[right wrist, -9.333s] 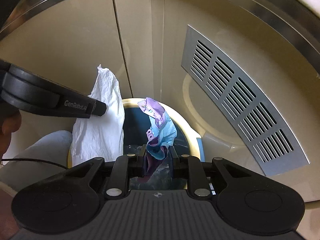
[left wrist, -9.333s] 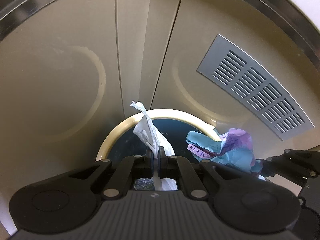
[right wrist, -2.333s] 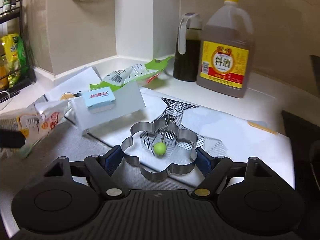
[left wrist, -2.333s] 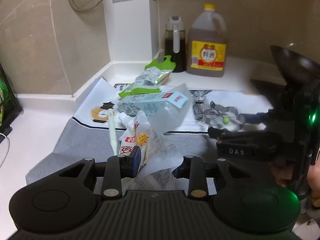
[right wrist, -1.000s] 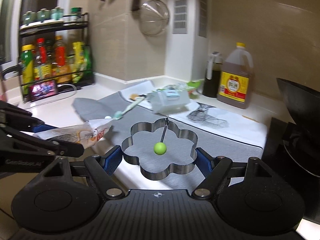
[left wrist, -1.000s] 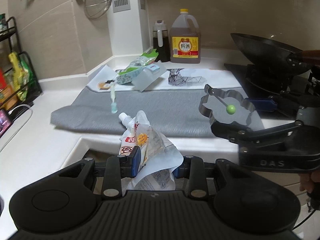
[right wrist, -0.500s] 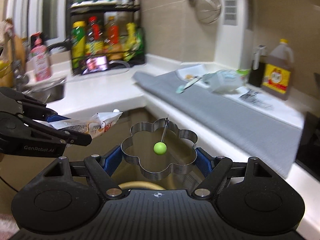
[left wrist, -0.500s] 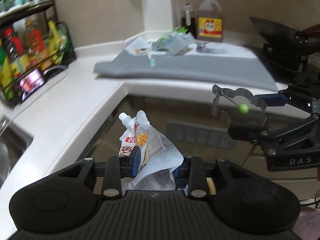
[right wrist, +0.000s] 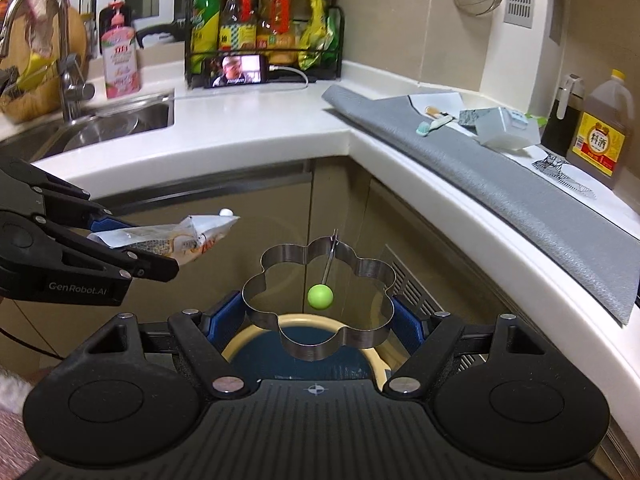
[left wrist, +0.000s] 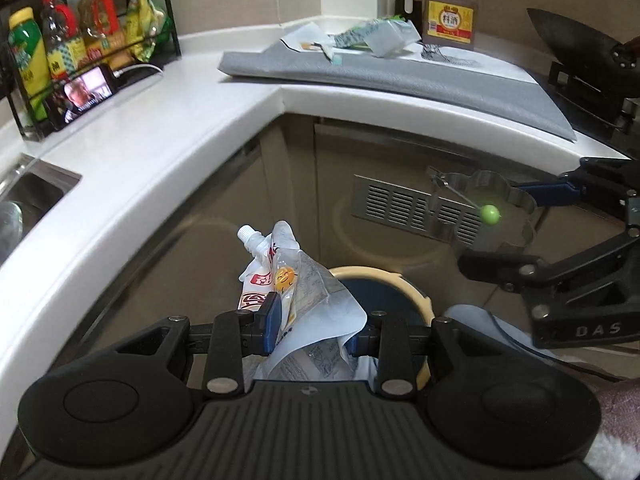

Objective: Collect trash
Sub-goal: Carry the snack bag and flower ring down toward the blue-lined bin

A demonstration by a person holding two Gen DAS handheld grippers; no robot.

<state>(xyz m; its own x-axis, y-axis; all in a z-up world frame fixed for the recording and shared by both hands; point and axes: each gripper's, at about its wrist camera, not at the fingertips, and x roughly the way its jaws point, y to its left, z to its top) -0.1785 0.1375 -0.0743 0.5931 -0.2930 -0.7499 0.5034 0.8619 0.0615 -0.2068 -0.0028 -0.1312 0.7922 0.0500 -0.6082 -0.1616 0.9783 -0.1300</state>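
Observation:
My left gripper (left wrist: 310, 330) is shut on a crumpled spout pouch (left wrist: 294, 296), white with red print, held just above the round trash bin (left wrist: 404, 280) with its cream rim and dark inside. My right gripper (right wrist: 318, 330) is shut on a flower-shaped metal ring (right wrist: 320, 330) with a green ball handle (right wrist: 320, 296), held over the same bin (right wrist: 240, 346). In the right wrist view the left gripper (right wrist: 132, 258) with the pouch (right wrist: 172, 238) is at the left. In the left wrist view the right gripper's ring (left wrist: 486, 208) is at the right.
A curved white counter (left wrist: 160, 120) runs above beige cabinets with a vent grille (left wrist: 400, 204). On the grey mat (right wrist: 500, 184) lie a toothbrush (right wrist: 434, 123), a carton (right wrist: 506, 126) and wrappers. An oil jug (right wrist: 602, 132), bottle rack (right wrist: 260, 20), phone and sink (right wrist: 108, 124) stand behind.
Both grippers have dropped from counter height and moved down in front of the cabinets. The bin's rim has come into view under the pouch and the ring.

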